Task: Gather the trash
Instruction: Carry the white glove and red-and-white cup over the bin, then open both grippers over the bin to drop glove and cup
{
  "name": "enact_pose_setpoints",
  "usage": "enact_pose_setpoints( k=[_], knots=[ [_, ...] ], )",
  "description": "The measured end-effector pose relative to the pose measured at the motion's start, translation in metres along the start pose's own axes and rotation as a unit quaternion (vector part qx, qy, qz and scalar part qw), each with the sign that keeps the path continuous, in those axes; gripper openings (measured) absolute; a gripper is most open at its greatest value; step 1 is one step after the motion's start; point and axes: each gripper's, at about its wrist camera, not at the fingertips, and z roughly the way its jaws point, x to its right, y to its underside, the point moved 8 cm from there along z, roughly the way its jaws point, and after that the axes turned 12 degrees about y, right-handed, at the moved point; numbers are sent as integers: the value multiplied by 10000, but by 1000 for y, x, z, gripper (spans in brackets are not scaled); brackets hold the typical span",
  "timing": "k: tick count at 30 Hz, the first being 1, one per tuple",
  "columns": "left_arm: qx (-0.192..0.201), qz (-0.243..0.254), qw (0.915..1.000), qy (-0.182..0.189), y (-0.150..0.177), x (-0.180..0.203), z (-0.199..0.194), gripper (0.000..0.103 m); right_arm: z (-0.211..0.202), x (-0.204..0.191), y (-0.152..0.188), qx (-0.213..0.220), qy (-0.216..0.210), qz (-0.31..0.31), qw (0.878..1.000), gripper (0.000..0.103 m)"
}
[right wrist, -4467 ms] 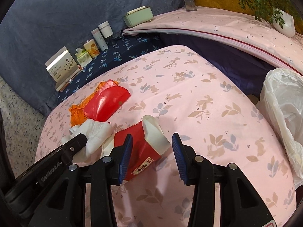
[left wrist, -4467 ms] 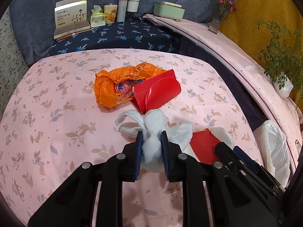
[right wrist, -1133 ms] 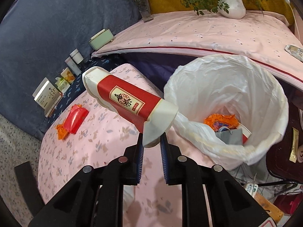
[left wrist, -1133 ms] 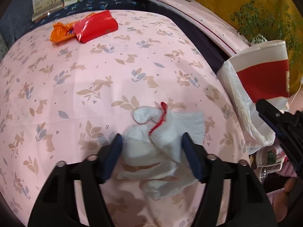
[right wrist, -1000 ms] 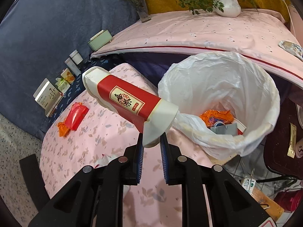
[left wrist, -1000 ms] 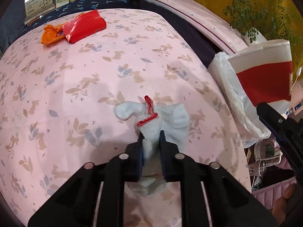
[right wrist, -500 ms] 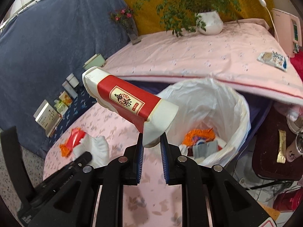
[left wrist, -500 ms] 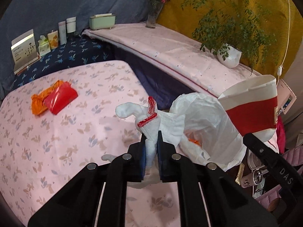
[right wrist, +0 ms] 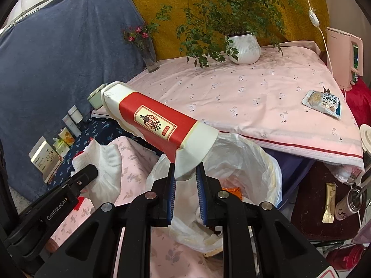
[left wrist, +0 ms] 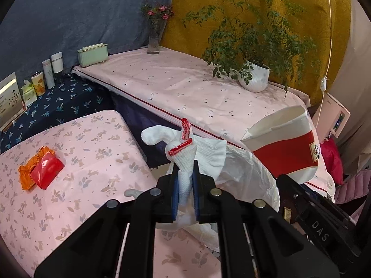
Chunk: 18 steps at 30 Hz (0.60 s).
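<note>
White glove pinched in your left tool, above bin bag | your right tool clamped red-and-white carton over bag | red wrapper lay on worktop

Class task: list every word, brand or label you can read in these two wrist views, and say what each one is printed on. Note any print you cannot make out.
"GenRobot.AI": on the black left claw arm.
"DAS": on the black right claw arm.
"Midea": on the pink appliance, faint.
Red-and-white paper carton: its framed label holds one large red character, not readable.
White snack packet: print too small.
White-and-gold box: print too small.
</note>
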Motion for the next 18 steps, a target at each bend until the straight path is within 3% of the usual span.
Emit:
enact_pose_setpoints(
  k=[9, 18],
  knots=[
    [-33, 136, 9997, 206, -7, 17, 24, 10, 20, 16, -4, -97, 152, 60, 9998, 17],
    [-166, -34, 9989, 428, -7, 18, 42, 16, 36, 26, -4, -204, 234, 135, 9994, 17]
  ],
)
